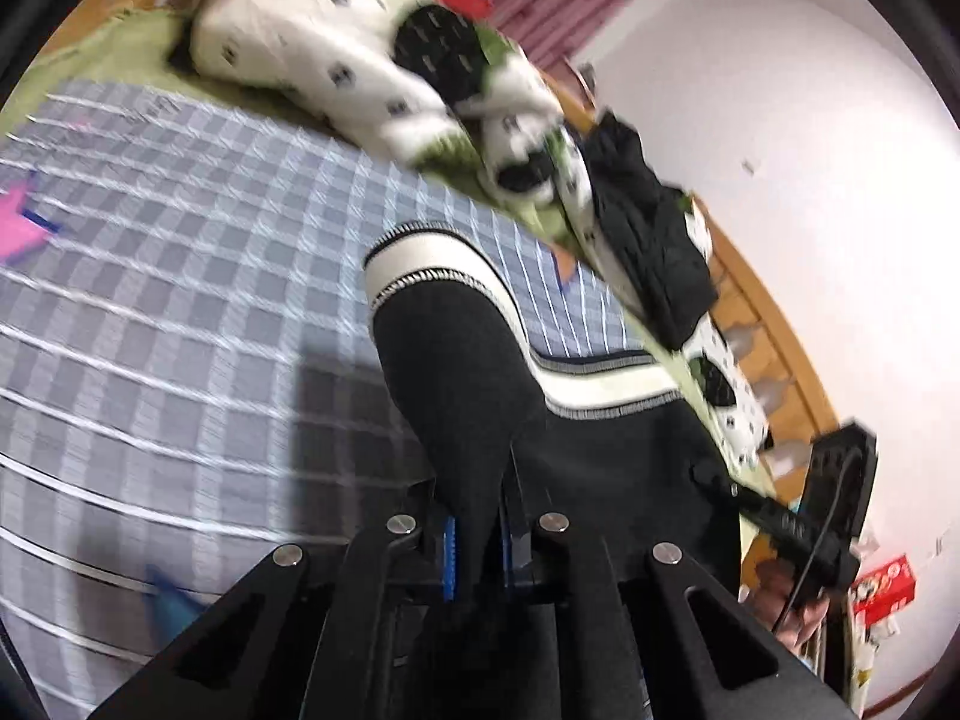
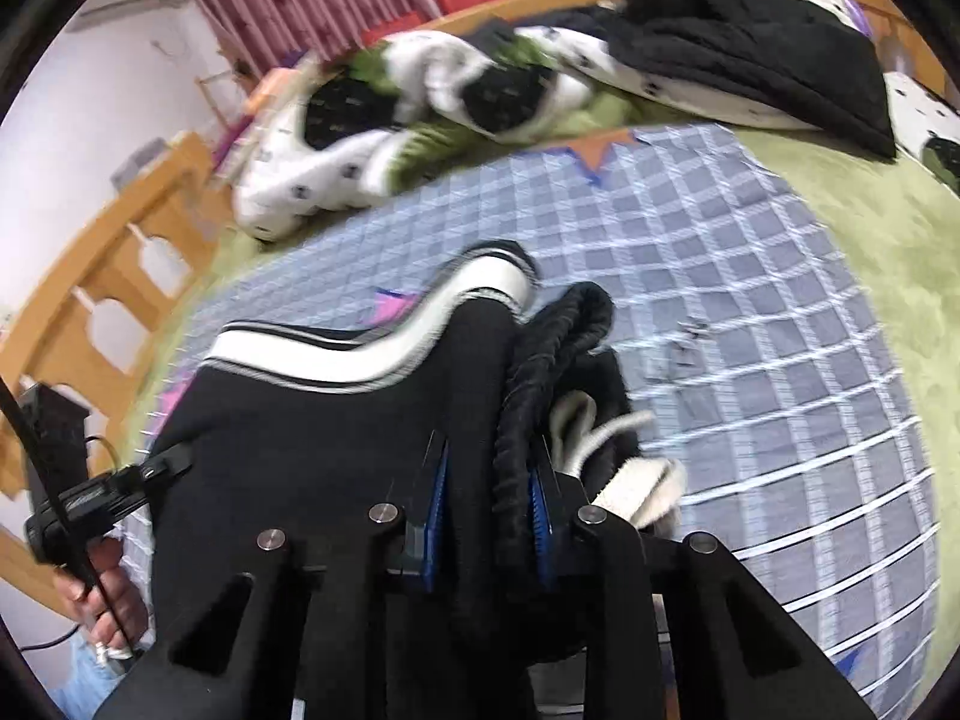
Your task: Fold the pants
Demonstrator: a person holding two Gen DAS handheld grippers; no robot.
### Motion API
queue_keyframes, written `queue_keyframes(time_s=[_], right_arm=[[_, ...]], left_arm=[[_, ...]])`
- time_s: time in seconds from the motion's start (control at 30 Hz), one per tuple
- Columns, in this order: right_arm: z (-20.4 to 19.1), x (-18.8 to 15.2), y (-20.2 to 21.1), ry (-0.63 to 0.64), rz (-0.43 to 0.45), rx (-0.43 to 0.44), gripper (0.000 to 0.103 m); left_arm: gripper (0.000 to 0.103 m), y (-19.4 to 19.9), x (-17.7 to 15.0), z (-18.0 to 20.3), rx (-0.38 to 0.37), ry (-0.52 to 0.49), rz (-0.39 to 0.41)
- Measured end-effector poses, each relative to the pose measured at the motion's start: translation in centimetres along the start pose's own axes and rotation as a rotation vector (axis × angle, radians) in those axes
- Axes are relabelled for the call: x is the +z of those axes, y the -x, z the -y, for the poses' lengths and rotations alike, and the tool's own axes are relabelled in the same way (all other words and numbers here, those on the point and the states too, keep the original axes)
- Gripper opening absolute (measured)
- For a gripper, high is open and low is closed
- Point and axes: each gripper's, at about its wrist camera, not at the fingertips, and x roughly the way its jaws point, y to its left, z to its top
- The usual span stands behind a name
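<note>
The black pants (image 1: 468,372) with white side stripes hang lifted above a grey checked bedsheet (image 1: 180,252). My left gripper (image 1: 480,540) is shut on the black fabric, which drapes away from the blue pads. The right gripper (image 1: 744,498) shows at the right of the left wrist view, holding the same cloth. In the right wrist view the pants (image 2: 336,420) spread left, and my right gripper (image 2: 489,510) is shut on the ribbed waistband (image 2: 516,420) with its white drawstring (image 2: 612,432). The left gripper (image 2: 162,468) grips the cloth at the left.
A white, black and green patterned quilt (image 1: 360,60) and a black jacket (image 2: 750,42) lie bunched at the bed's far side. A wooden bed rail (image 2: 90,300) runs along the edge. Green bedding (image 2: 870,228) surrounds the checked sheet (image 2: 750,330). A white wall (image 1: 780,120) stands behind.
</note>
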Motion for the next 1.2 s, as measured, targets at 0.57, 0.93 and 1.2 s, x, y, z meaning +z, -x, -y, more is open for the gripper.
queue_keyframes(time_s=[0.57, 0.93, 1.2], right_arm=[[-10.5, -4.3, -8.7, 0.237, -0.087, -0.117, 0.045], [-12.8, 1.3, -15.2, 0.309, -0.110, -0.147, 0.022], [-9.2, 0.9, -10.7, 0.277, -0.067, -0.122, 0.020]], left_arm=[[0.055, 3.7, -3.1, -13.2, 0.309, -0.045, -0.056], [0.056, 6.3, -2.0, -13.1, 0.355, -0.064, -0.025], [0.056, 6.5, -1.5, -9.2, 0.335, -0.217, 0.038]])
